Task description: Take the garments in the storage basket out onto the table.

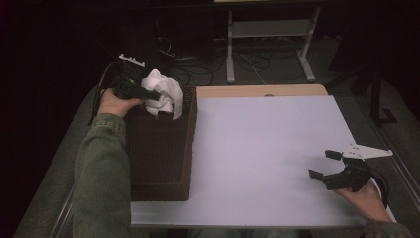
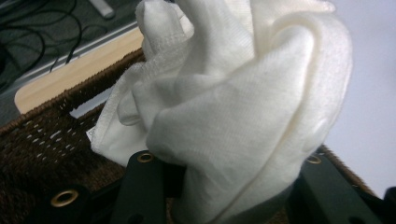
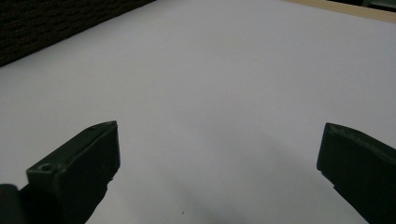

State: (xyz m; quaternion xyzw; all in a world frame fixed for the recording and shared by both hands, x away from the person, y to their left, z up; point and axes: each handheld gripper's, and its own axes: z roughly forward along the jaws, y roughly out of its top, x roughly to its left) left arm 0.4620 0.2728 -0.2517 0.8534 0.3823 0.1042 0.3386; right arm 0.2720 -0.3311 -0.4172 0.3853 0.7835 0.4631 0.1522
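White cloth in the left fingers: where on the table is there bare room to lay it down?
The white mat is bare from the brown woven basket's right wall across to the right gripper, and from the wooden strip at the far edge to the near edge. The left side is crowded: the basket takes it up, with the left gripper holding the white cloth over its far end.

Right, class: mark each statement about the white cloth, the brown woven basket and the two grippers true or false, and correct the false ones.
1. The left gripper is shut on the crumpled white cloth. True.
2. The cloth lies flat on the white tabletop. False: it is held above the far end of the brown woven basket.
3. The right gripper has its jaws open with nothing between them. True.
4. The basket stands at the table's right edge. False: it stands at the left edge.
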